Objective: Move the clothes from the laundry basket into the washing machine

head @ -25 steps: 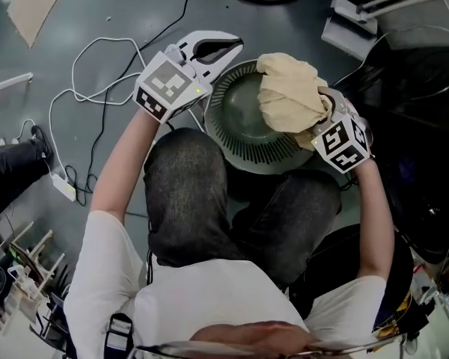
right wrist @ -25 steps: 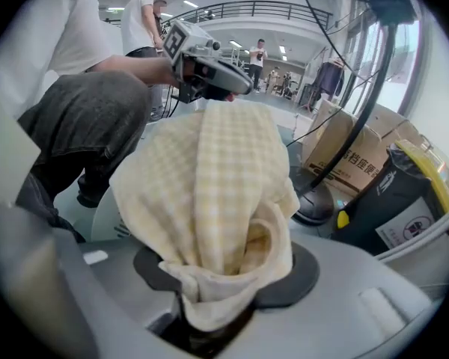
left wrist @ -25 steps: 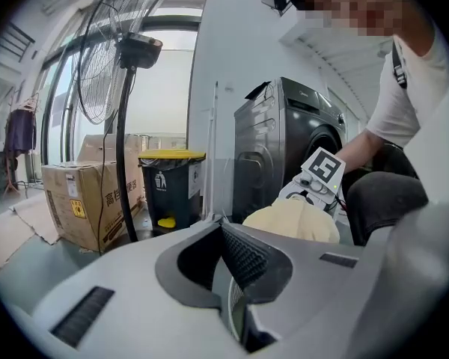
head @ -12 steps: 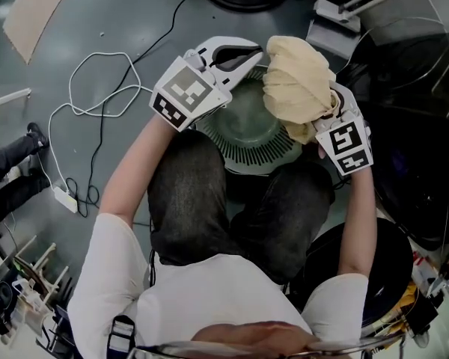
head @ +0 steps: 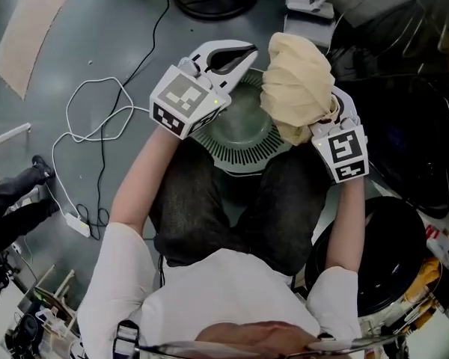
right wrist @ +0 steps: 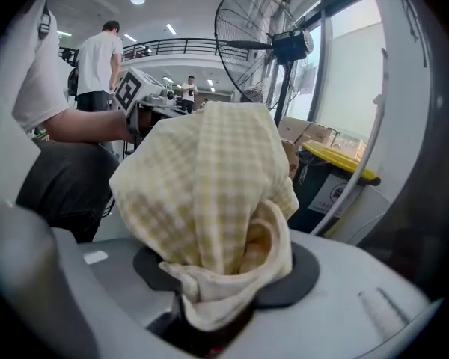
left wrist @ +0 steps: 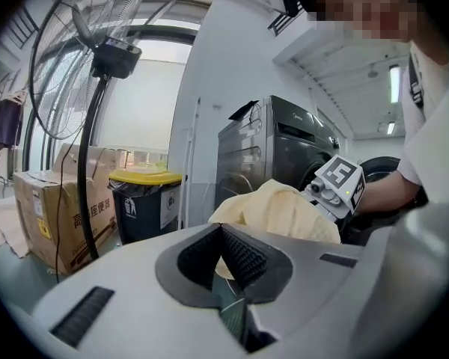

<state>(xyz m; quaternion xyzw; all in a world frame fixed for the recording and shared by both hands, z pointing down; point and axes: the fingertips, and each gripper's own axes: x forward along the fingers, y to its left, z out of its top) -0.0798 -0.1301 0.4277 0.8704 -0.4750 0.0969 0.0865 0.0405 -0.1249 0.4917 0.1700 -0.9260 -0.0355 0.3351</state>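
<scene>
Yellow checked cloth [head: 298, 81] is bunched up and off the basket, hanging in the air over the far right part of the rim, gripped at its lower end by the right gripper [right wrist: 213, 316]; the jaws are clamped on a fold of it and the rest billows up in front of the camera. Green round laundry basket [head: 243, 152] sits on the floor just beyond the person's knees, slotted rim showing, inside looks bare where visible. Left gripper [head: 239, 54] hangs over the basket's left rim, jaws closed together with nothing between them, tips pointing toward the cloth but apart from it. Grey washing machine [left wrist: 277, 152] stands behind the cloth in the left gripper view, its round door partly seen at the right. Further out: a black bin with a yellow lid [left wrist: 144, 200] beside the machine, a cardboard box [left wrist: 49, 208], a standing fan [left wrist: 97, 58], and a white cable [head: 97, 118] looped on the grey floor to the left.
</scene>
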